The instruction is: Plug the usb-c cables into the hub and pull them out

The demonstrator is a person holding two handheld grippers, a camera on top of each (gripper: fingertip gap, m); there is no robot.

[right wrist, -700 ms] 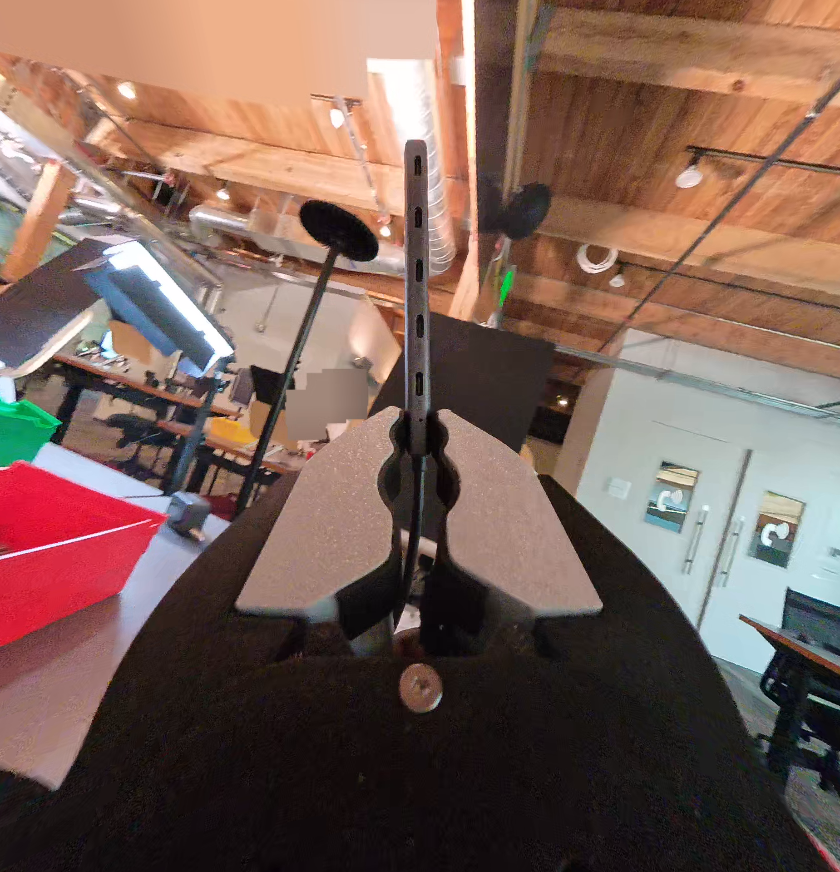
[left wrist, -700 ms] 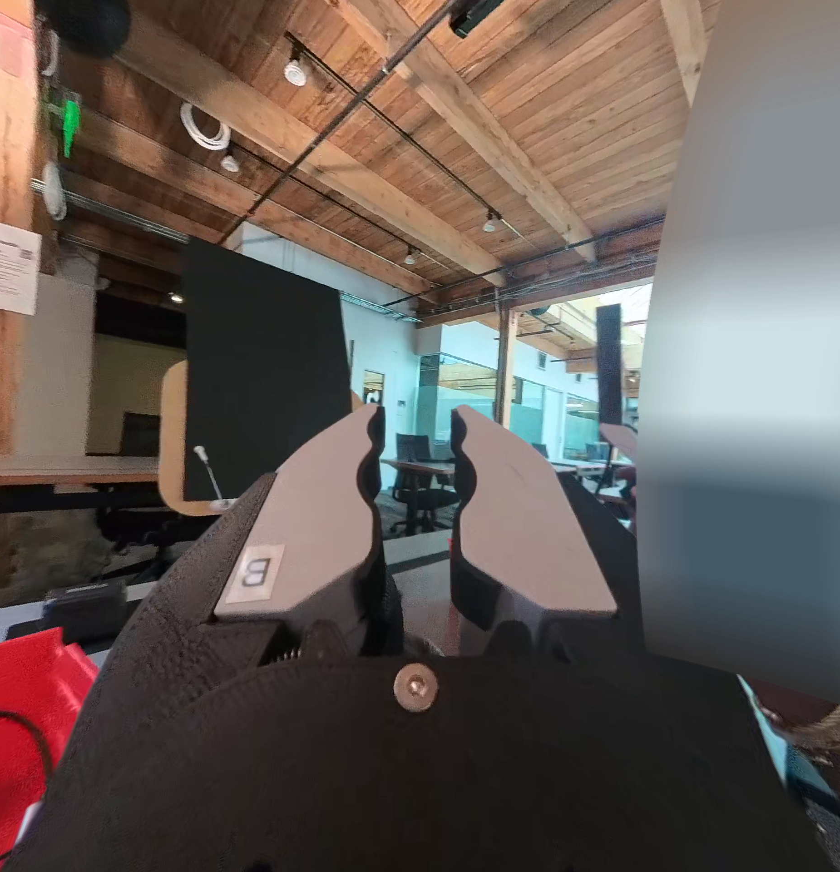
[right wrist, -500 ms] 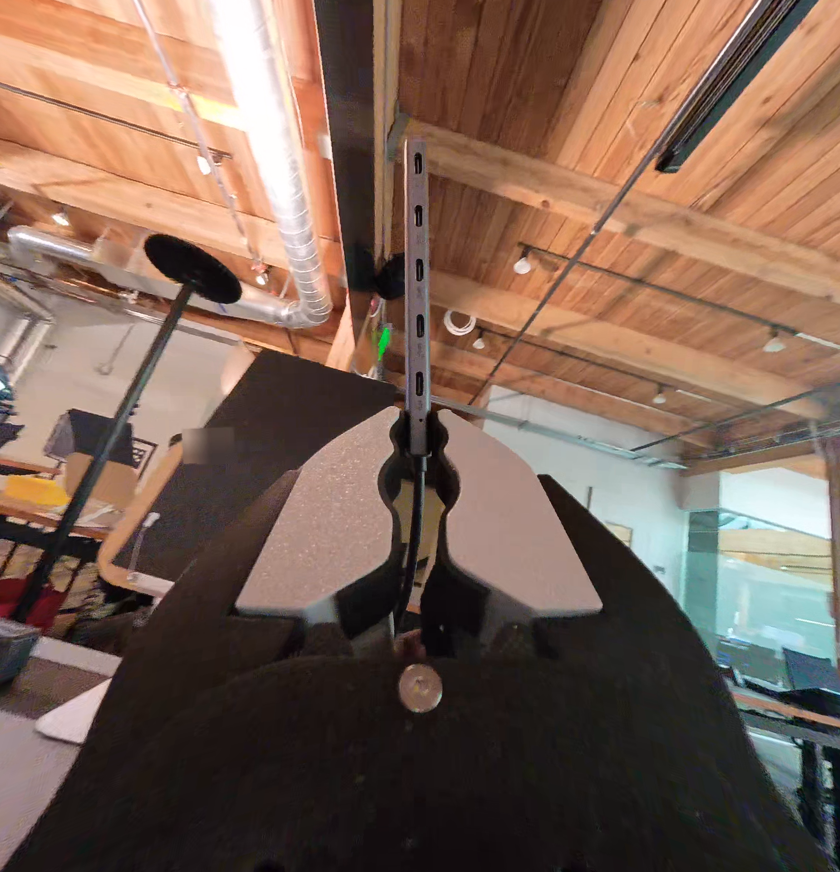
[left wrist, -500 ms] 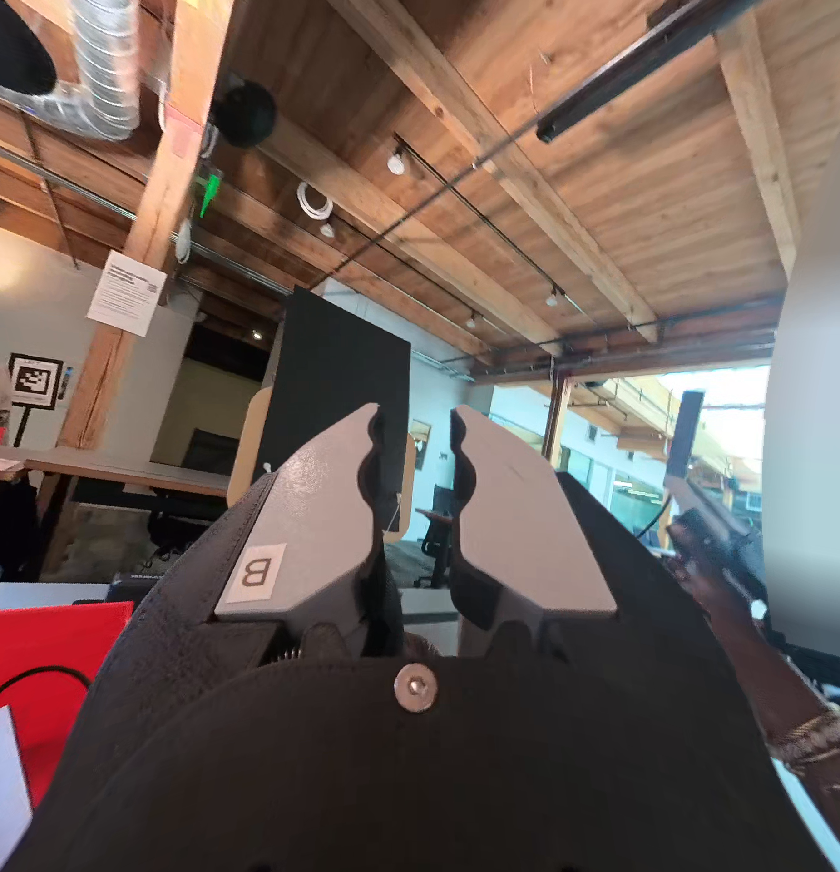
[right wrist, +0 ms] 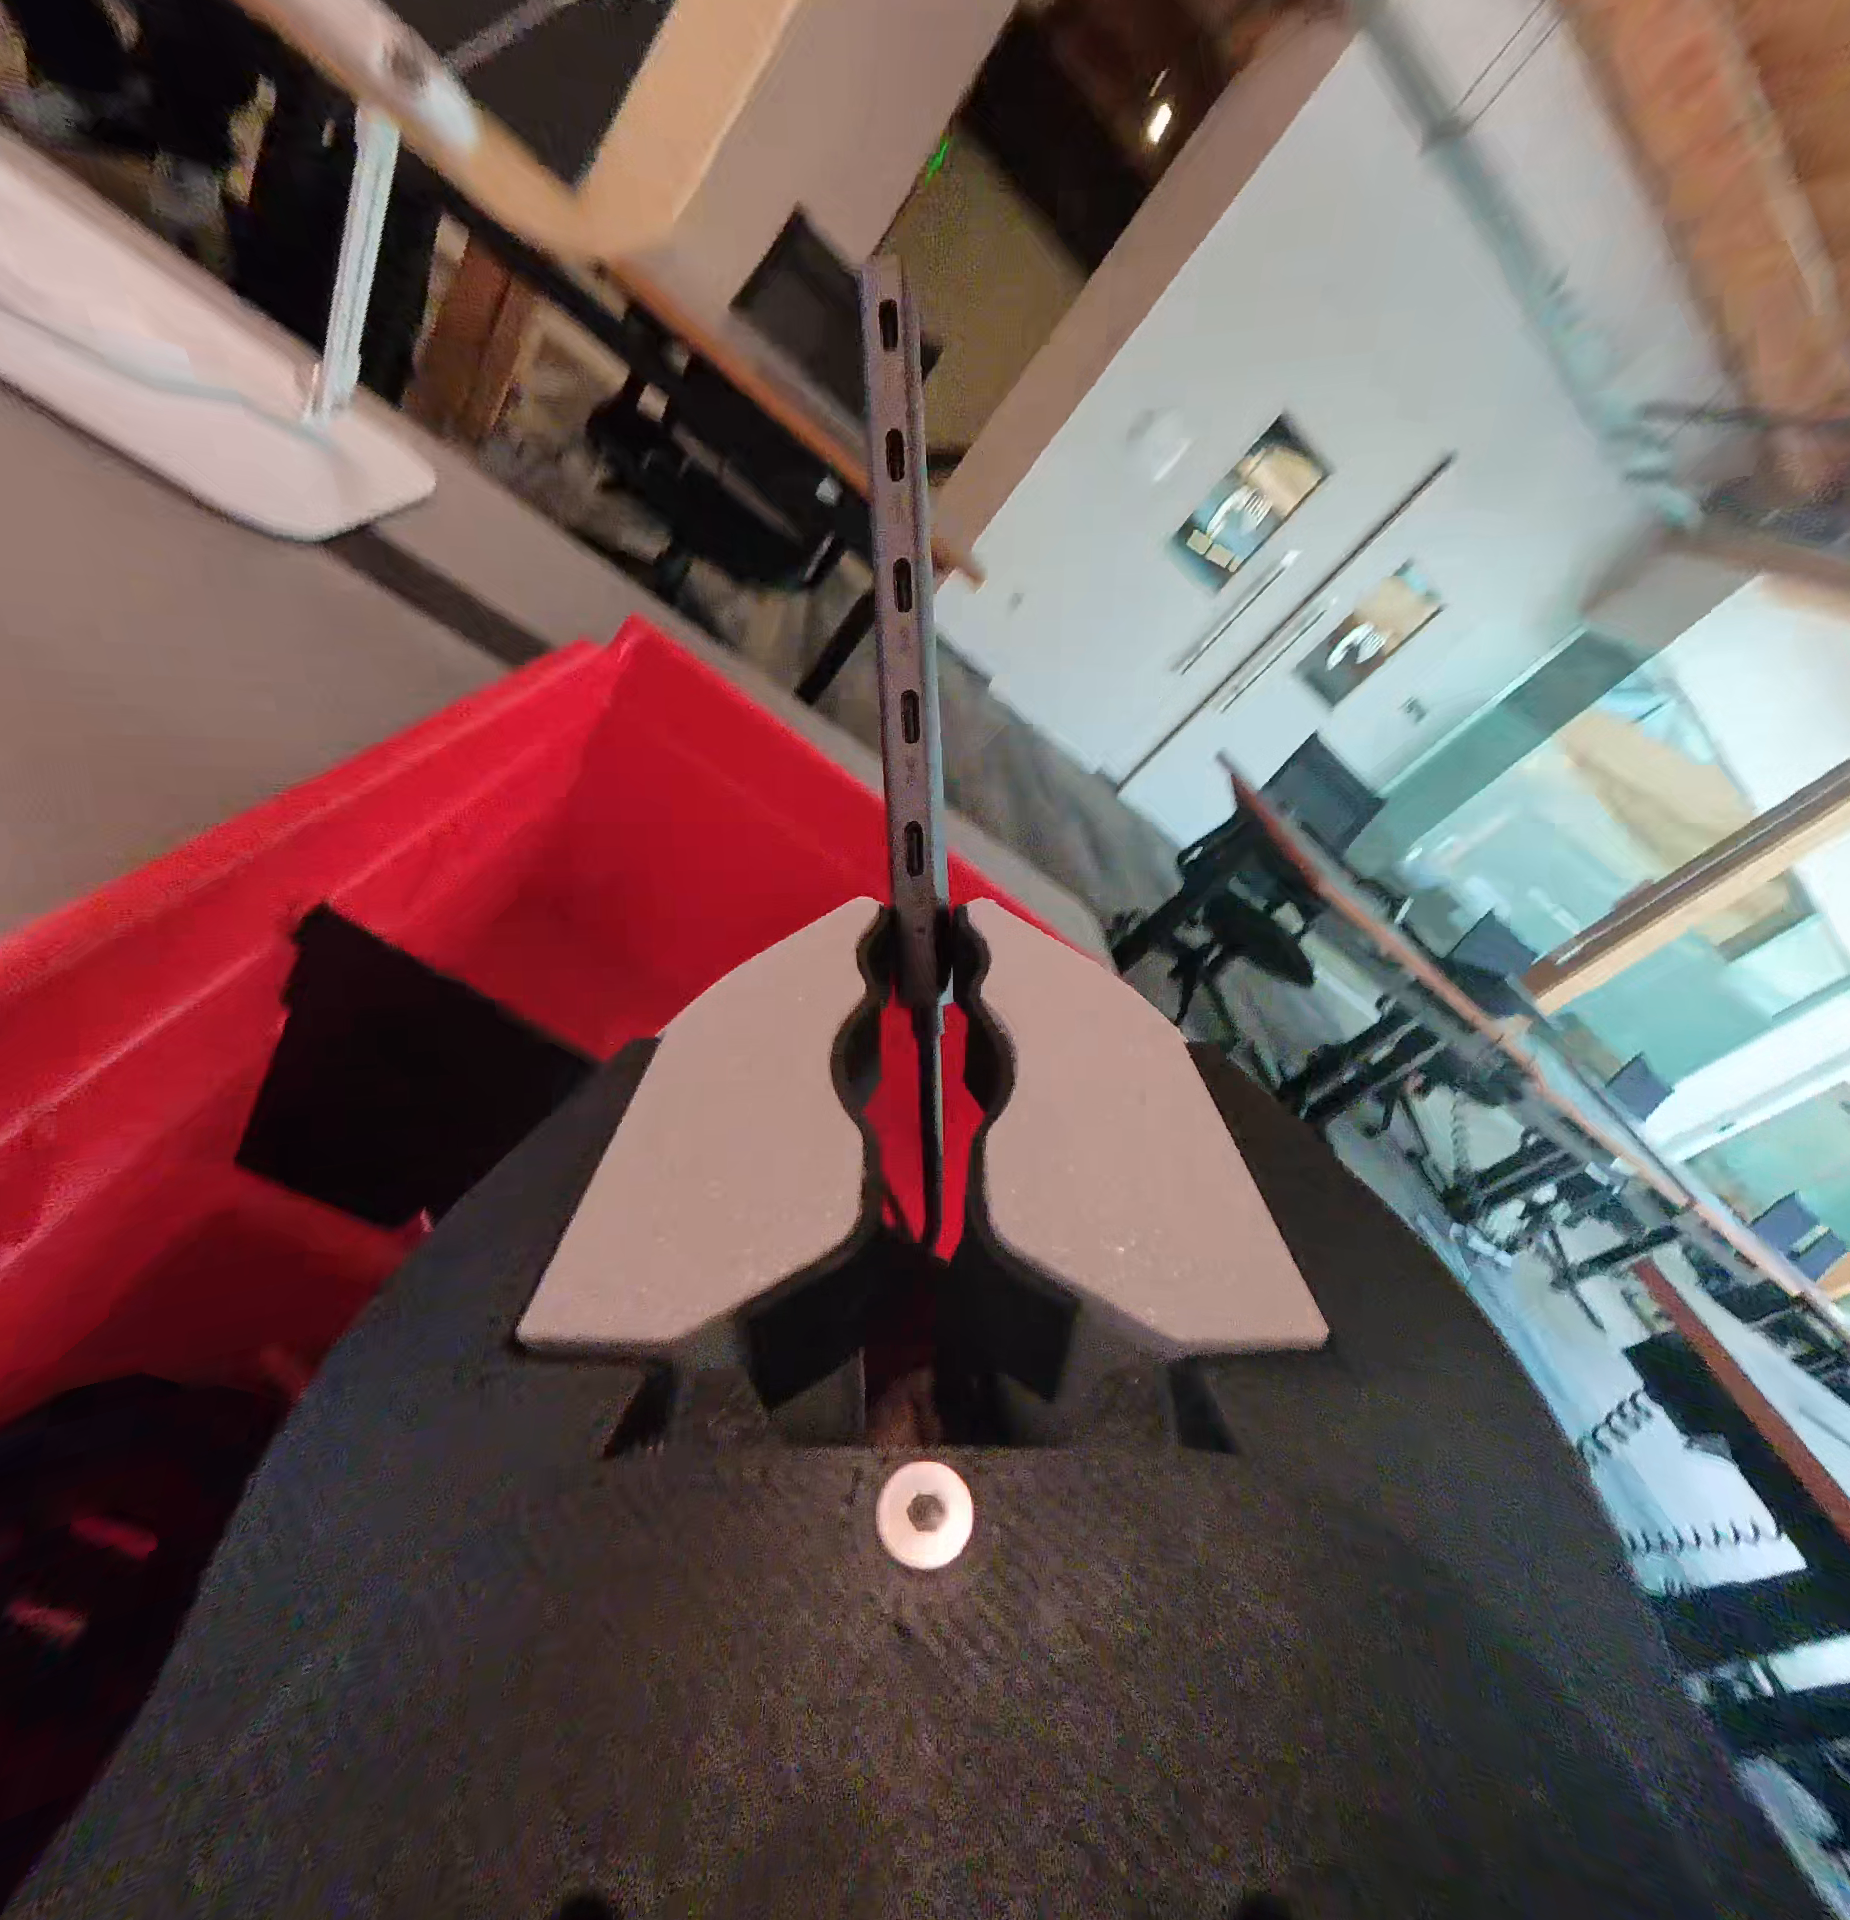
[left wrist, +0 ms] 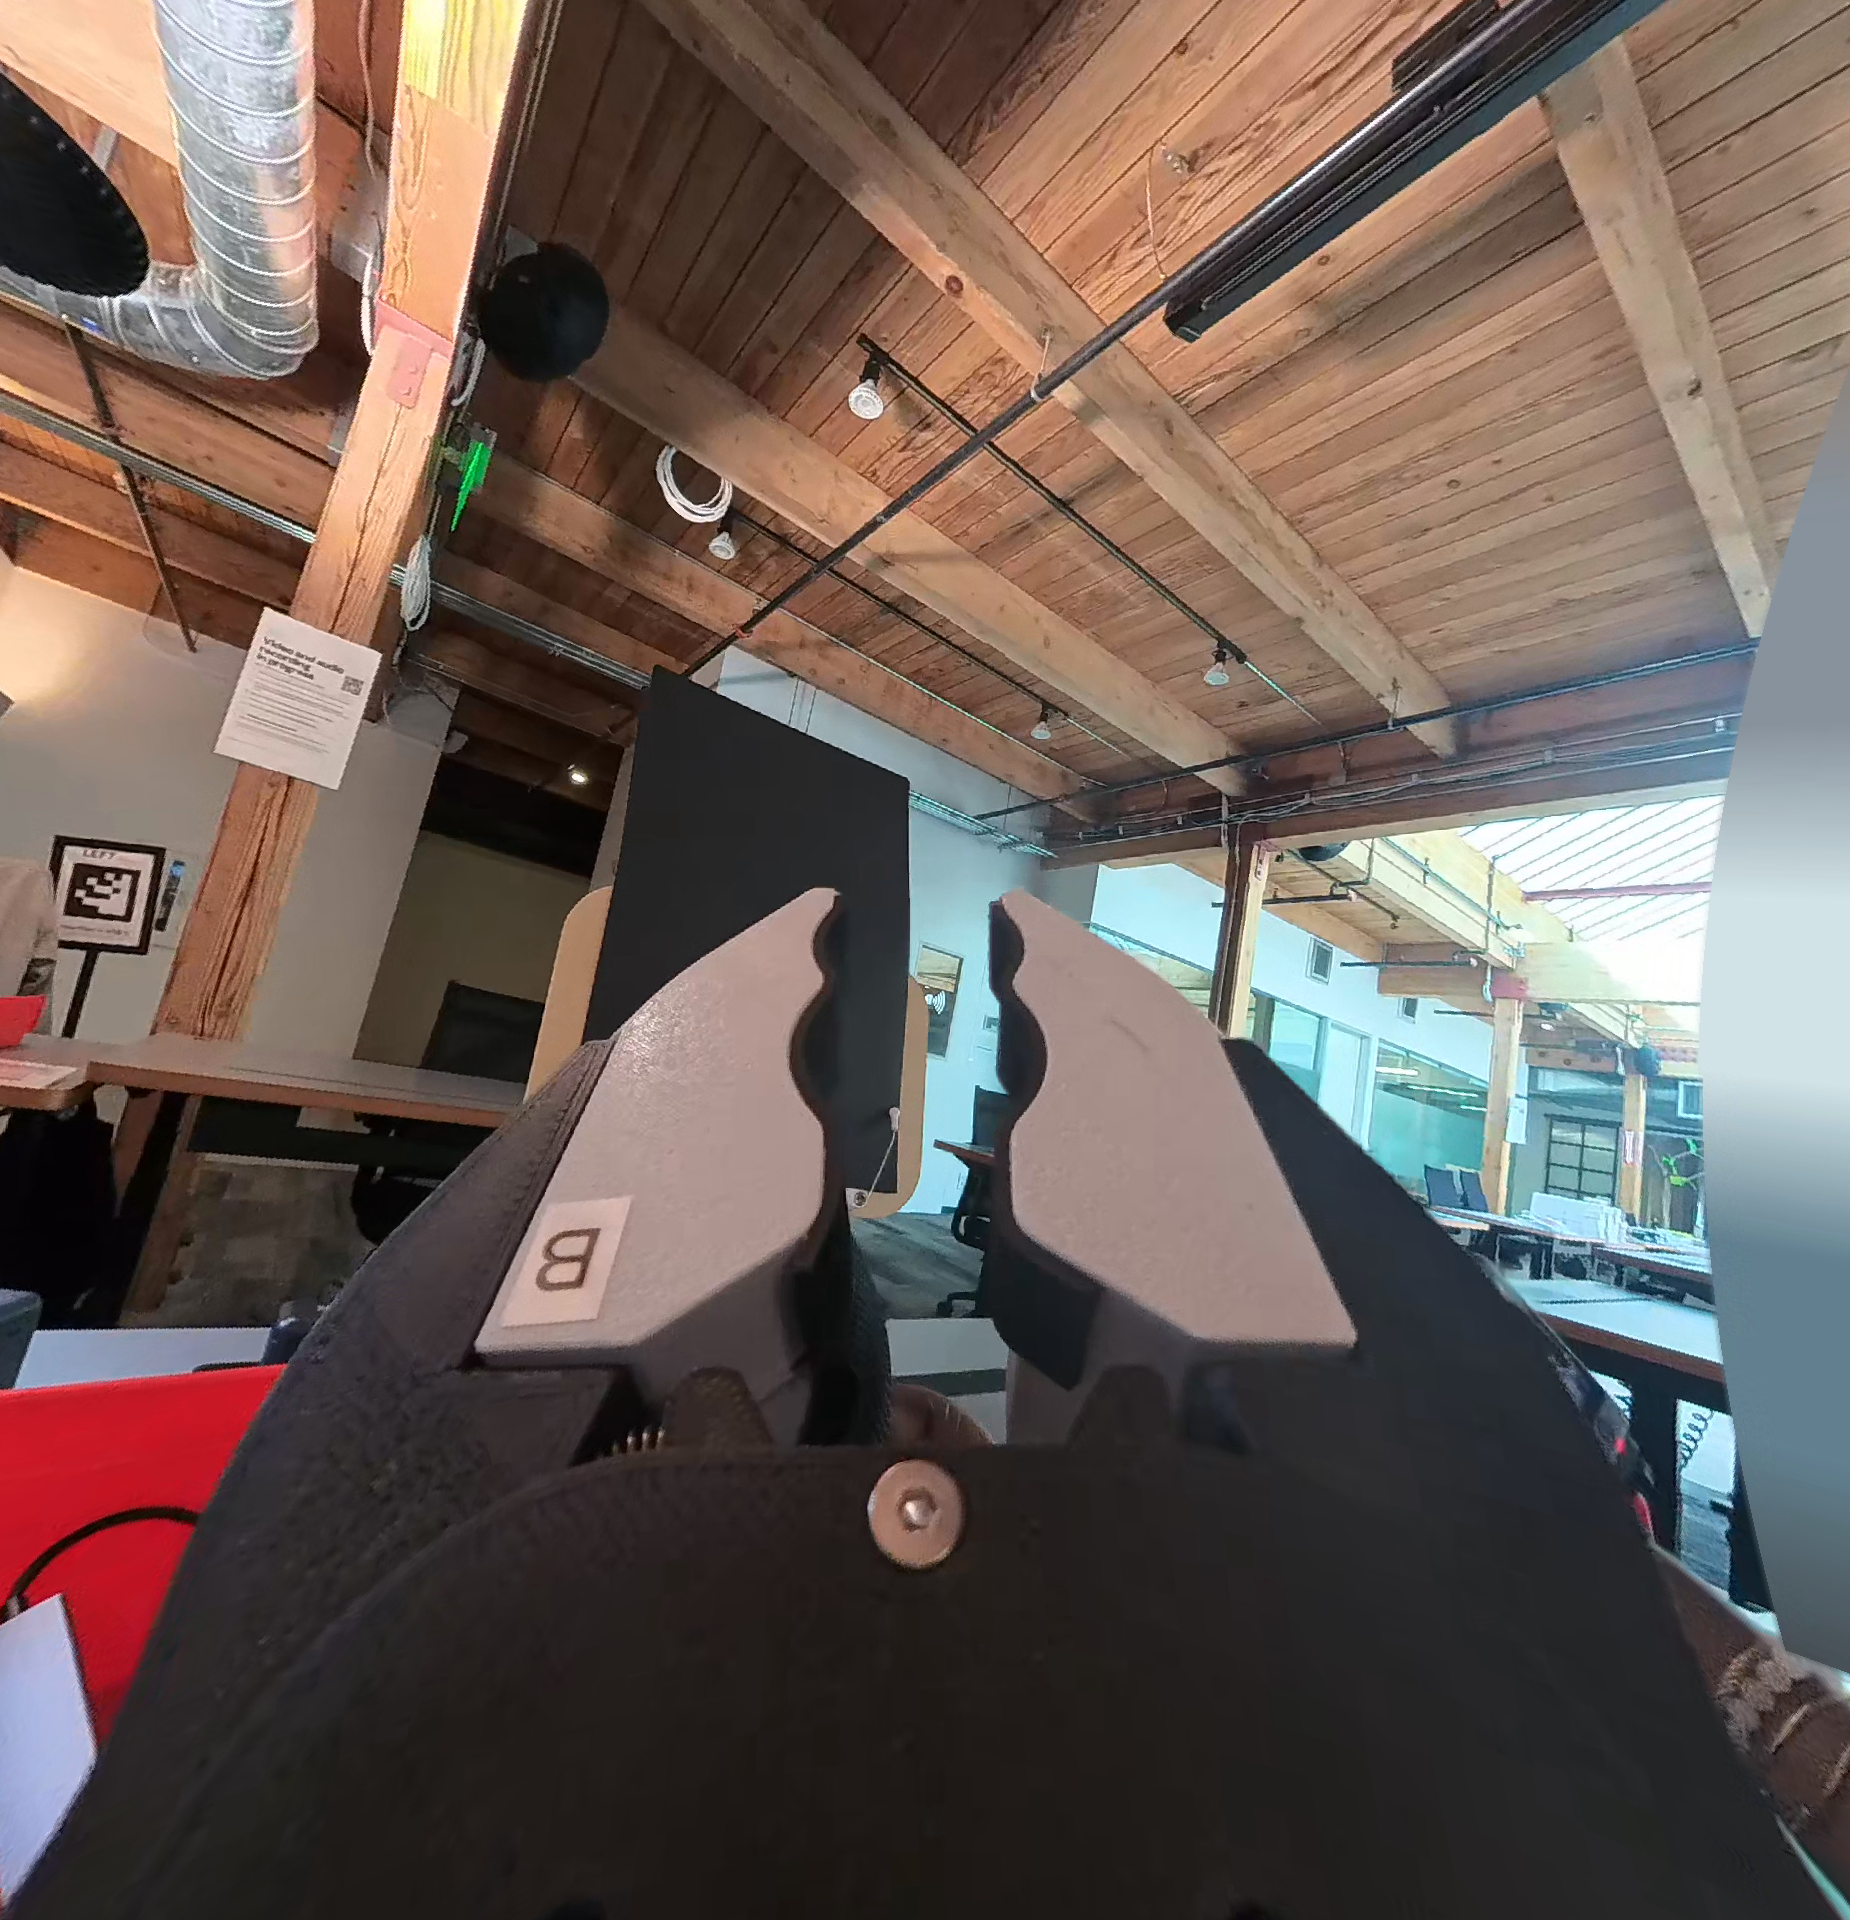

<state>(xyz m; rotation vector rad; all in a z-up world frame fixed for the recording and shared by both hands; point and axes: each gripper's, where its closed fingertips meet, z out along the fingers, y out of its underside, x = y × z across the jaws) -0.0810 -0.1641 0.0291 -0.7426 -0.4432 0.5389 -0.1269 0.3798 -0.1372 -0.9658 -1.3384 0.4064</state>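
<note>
My right gripper (right wrist: 913,914) is shut on a slim grey usb-c hub (right wrist: 903,582). The hub stands edge-on out of the fingertips, with a row of several empty ports facing me. Its thin dark lead (right wrist: 929,1122) runs back between the fingers. The gripper holds it above a red bin (right wrist: 547,831). My left gripper (left wrist: 913,914) is open and empty, tilted up toward the ceiling. A black cable (left wrist: 79,1548) lies in the red bin (left wrist: 121,1455) at the lower left of the left wrist view. No cable is plugged into the hub.
A grey table (right wrist: 173,644) lies behind the bin, with a white lamp base (right wrist: 277,457) on it. A dark block (right wrist: 381,1060) sits inside the bin. A white card (left wrist: 27,1745) leans at the left wrist view's lower left. A person's arm (left wrist: 1794,1714) shows at its right edge. My right fingertips sit around 55 centimeters from my left ones.
My right gripper has swung down from facing the ceiling to facing the red bin and table, still holding the hub. My left gripper has tilted up a little and stays open.
</note>
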